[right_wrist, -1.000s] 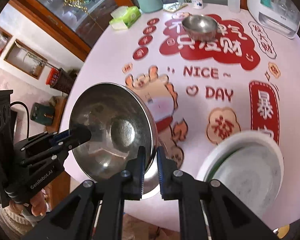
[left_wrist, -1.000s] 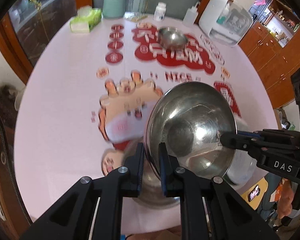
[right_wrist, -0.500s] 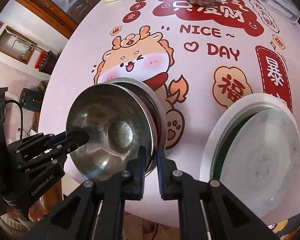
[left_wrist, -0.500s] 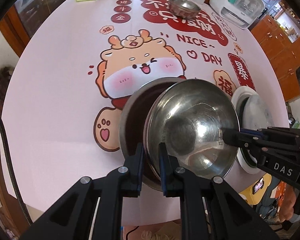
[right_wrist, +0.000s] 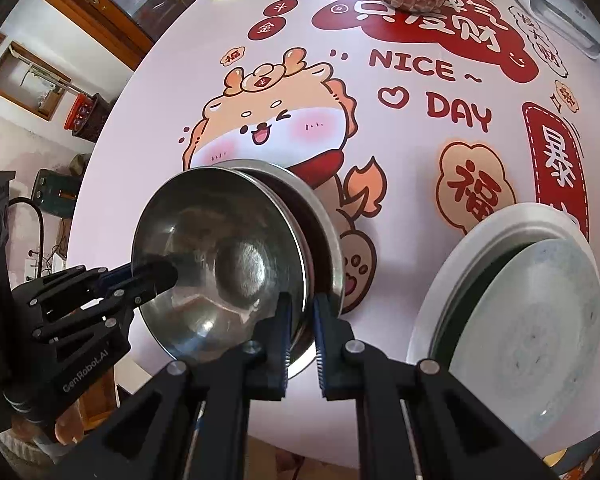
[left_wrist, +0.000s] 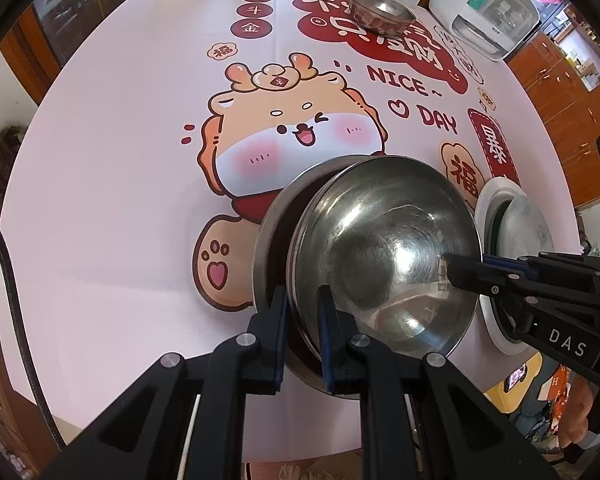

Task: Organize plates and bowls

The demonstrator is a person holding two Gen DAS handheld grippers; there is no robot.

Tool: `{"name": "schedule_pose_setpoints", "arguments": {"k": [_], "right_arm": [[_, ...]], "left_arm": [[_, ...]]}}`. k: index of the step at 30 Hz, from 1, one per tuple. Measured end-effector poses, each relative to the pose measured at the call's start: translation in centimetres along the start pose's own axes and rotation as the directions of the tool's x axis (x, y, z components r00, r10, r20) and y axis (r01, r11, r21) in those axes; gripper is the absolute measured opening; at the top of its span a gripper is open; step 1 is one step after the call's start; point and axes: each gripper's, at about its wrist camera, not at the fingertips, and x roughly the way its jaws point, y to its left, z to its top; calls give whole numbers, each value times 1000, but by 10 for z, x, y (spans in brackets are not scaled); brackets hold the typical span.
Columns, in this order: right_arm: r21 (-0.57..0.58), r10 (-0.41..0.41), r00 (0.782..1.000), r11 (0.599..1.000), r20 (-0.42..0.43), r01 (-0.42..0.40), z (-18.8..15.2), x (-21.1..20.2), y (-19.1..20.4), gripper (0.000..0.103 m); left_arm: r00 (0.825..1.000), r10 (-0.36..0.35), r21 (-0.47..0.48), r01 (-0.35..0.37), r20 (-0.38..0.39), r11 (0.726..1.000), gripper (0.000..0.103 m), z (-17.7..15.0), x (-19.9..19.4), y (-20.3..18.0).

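Here, both tools (left (left_wrist: 303, 312), right (right_wrist: 300, 320)) pinched on opposite rims of one steel bowl (left_wrist: 384, 256).

A shiny steel bowl (left_wrist: 384, 256) sits tilted inside a larger steel bowl (left_wrist: 270, 236), beside stacked plates (right_wrist: 512, 312).

I read "NICE ~ DAY" in red on the round pink printed tablecloth (right_wrist: 380, 128), "DAS" on the black right gripper (left_wrist: 446, 270), "GenRobot.AI" on the black left gripper (right_wrist: 174, 276).
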Motion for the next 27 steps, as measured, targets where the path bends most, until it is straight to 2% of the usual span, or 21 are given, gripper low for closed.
{"name": "schedule_pose_setpoints", "arguments": {"k": [8, 13, 14, 15, 16, 18, 27], "right_arm": [[5, -4, 1000, 1000, -4, 4, 0, 1, 1, 11], [-3, -17, 1000, 1000, 7, 17, -1, -3, 1, 13], [-6, -30, 999, 1000, 11, 30, -2, -4, 2, 17], [-9, -43, 999, 999, 18, 43, -2, -5, 2, 22], [-10, -47, 999, 999, 22, 47, -2, -6, 1, 24], [-9, -44, 999, 999, 28, 45, -3, -7, 0, 27], [-9, -40, 999, 999, 33, 40, -7, -10, 0, 27]], "left_arm": [[1000, -6, 5, 6, -6, 1000, 16, 1, 0, -2], [1000, -5, 15, 5, 3, 1000, 25, 2, -6, -5], [1000, 3, 20, -4, 12, 1000, 28, 2, -8, -5], [1000, 18, 24, -19, 23, 1000, 39, 2, -11, -6], [999, 40, 26, -41, 33, 999, 59, 3, -13, -5], [994, 84, 27, -86, 70, 996, 69, 3, -19, -3], [993, 103, -11, -103, 65, 995, 69, 1, -23, 9]]}}
